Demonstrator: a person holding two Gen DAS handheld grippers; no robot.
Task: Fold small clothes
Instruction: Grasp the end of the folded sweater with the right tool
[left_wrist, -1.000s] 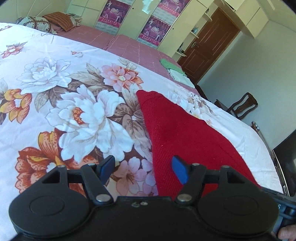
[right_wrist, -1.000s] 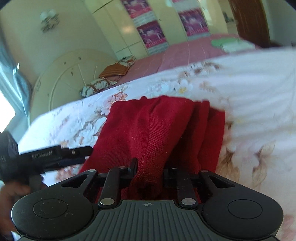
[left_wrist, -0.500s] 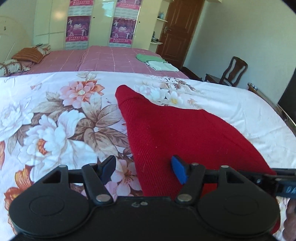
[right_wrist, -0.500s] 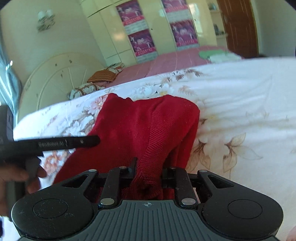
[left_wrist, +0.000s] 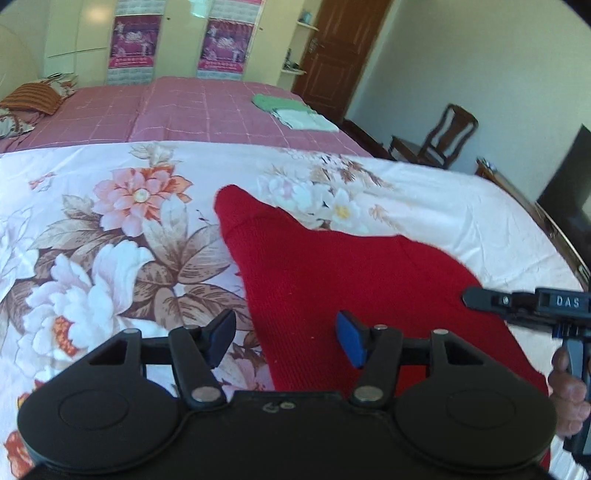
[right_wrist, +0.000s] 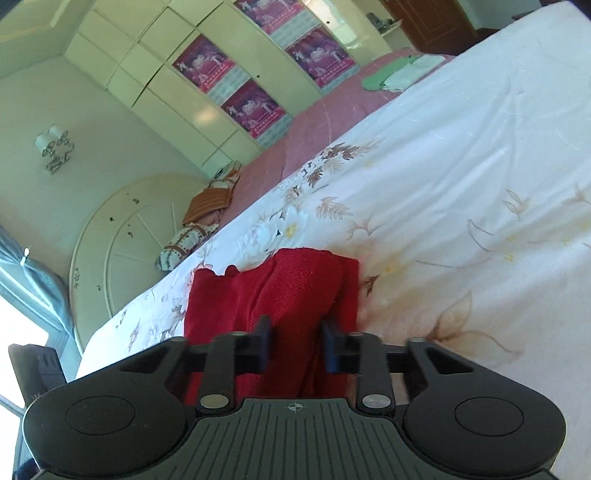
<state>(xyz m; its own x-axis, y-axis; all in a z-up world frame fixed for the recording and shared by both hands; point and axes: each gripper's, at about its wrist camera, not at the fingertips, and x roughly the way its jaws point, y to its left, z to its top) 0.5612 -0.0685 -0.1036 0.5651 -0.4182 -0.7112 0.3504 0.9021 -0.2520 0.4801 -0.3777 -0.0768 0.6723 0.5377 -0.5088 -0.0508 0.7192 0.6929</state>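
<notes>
A red knit garment (left_wrist: 332, 273) lies on the floral bedsheet (left_wrist: 110, 229), partly folded over itself. My left gripper (left_wrist: 284, 338) is open and empty, hovering over the garment's left edge. My right gripper (right_wrist: 295, 349) has its jaws partly apart with a fold of the red garment (right_wrist: 291, 288) between them; the cloth looks loose in the gap. The right gripper also shows at the right edge of the left wrist view (left_wrist: 524, 302), over the garment's right side.
A pink checked cover (left_wrist: 207, 107) lies beyond the floral sheet, with folded green and white clothes (left_wrist: 295, 110) on it. Pillows (left_wrist: 33, 99) sit at the far left. A wooden chair (left_wrist: 439, 136) and a door (left_wrist: 340, 48) stand at the right.
My right gripper has carried the red fold leftward over the garment, tilted, and its jaws have opened from a tight grip. My left gripper has turned right and stayed open.
</notes>
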